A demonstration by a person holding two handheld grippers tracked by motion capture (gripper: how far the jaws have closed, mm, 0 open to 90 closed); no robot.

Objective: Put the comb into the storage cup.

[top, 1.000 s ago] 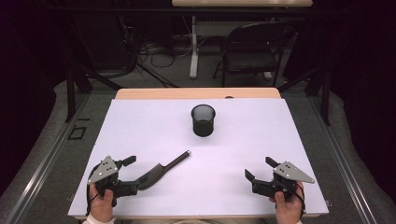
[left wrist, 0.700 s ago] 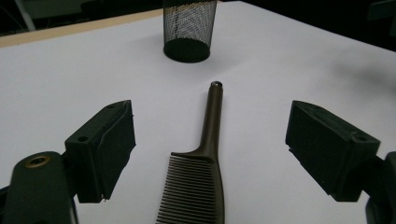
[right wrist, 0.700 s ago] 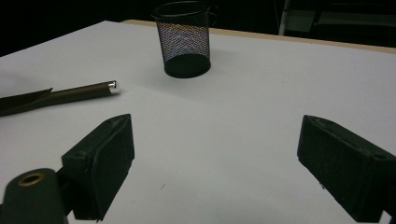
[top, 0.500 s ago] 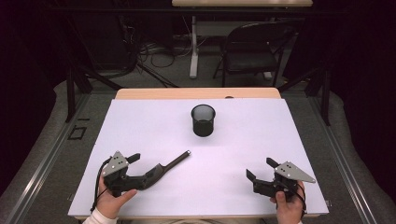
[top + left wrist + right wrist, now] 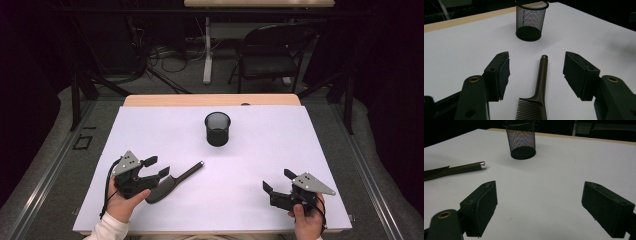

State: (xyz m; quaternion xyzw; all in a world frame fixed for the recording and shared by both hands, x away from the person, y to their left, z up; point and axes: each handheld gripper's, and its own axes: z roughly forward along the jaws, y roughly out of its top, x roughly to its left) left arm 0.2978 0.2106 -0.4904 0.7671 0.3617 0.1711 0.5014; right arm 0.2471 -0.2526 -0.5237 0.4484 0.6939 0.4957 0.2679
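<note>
My left tool (image 5: pixel 156 166) sits low over the white tabletop (image 5: pixel 310 150) with its jaws apart and the comb (image 5: pixel 172 181) lying flat between them; they have just been closing in on it, but in the left gripper view neither pad touches the comb (image 5: pixel 537 95) yet, with white gaps showing on both sides of the handle. To take it well, I judge I should keep the handle centred between the pads so that both meet it together; if one pad lands first, the comb will likely skate sideways on the smooth sheet. I would close on the handle just above where it widens into the teeth, since that is where the pads already line up. The handle's metal-tipped end points toward the mesh cup (image 5: pixel 217 128), which stands upright near the far middle of the tabletop, well apart from the comb. Through the mesh I see nothing inside the cup (image 5: pixel 531 20), though its dark floor makes that hard to say for certain. My right tool (image 5: pixel 279 183) rests near the front right of the tabletop, jaws apart, with only bare sheet between them.
</note>
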